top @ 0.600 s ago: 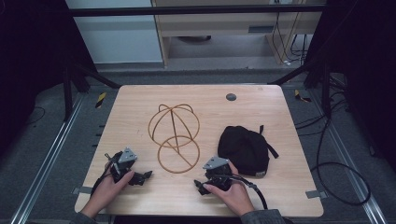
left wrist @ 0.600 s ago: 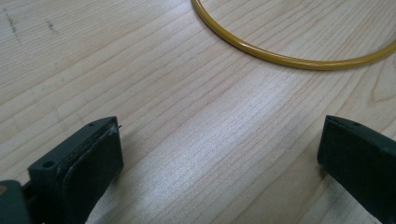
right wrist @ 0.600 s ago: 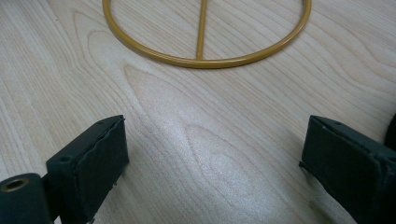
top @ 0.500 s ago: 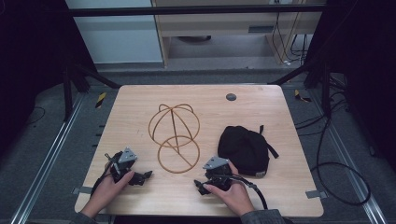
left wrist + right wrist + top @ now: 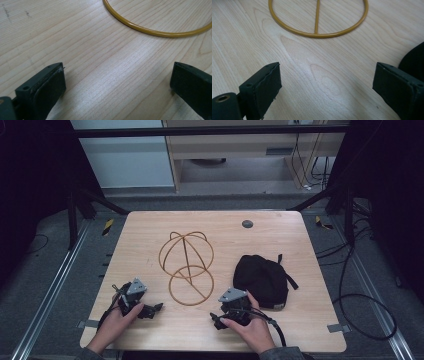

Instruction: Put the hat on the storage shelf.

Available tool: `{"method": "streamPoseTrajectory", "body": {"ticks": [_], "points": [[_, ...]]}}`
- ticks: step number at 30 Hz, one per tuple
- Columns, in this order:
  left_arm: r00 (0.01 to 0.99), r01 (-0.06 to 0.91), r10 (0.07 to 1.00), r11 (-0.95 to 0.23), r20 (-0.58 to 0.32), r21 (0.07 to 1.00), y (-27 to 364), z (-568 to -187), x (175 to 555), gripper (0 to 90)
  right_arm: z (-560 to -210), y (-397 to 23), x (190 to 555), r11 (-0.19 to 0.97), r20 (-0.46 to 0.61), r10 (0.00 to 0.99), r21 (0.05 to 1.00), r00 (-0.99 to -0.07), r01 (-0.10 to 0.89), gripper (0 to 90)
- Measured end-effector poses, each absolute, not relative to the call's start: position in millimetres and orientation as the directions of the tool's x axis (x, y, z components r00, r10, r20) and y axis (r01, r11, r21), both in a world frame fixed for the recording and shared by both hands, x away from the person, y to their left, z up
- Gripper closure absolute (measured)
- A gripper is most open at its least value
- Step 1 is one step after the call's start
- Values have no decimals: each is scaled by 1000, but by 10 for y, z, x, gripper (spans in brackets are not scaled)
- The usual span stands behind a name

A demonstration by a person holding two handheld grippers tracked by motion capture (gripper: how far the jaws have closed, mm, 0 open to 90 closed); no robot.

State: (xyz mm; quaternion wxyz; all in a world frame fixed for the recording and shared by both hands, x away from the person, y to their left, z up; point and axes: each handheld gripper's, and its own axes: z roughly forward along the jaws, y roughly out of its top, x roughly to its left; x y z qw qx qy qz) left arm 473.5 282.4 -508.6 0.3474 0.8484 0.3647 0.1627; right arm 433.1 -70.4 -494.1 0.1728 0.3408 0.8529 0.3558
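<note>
Wire frame [image 5: 186,265] at table [image 5: 300,235] centre, base ring toward the near edge, just ahead of both claws. Black cap [image 5: 262,280] beside right claw [image 5: 216,320], toward the right edge. Left claw [image 5: 156,309] near the near-left corner. High view: dome and cap whole. Gripper views: ring arc [image 5: 150,31], ring with crossbar [image 5: 318,17], cap edge only. Both claws wide apart, holding nothing, bare wood between.

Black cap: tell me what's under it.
The black cap lies crown up on the wooden table, beside the wire stand. Bare wood shows around it; whatever lies under its crown is covered.
</note>
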Motion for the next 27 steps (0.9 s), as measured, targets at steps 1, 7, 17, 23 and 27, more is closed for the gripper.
{"method": "streamPoseTrajectory", "body": {"ticks": [1, 7, 17, 23, 27], "points": [[681, 506, 732, -493, 23, 708, 2824, -5086, 4735, 0, -4918, -720, 4327, 509, -50, 706, 729, -706, 458, 82], [681, 506, 732, -493, 23, 708, 2824, -5085, 4735, 0, -4736, -794, 4266, 501, -71, 713, 748, -698, 436, 77], [678, 508, 735, -490, 22, 708, 2822, -5086, 4732, 0, -4428, -1019, 4183, 512, -122, 722, 756, -681, 408, 84], [677, 508, 735, -490, 22, 709, 2822, -5086, 4731, 0, -4249, -1194, 4159, 539, -166, 737, 730, -655, 420, 98], [678, 508, 735, -490, 23, 708, 2822, -5086, 4732, 0, -4040, -1426, 4191, 540, -192, 760, 717, -621, 440, 103]]}}
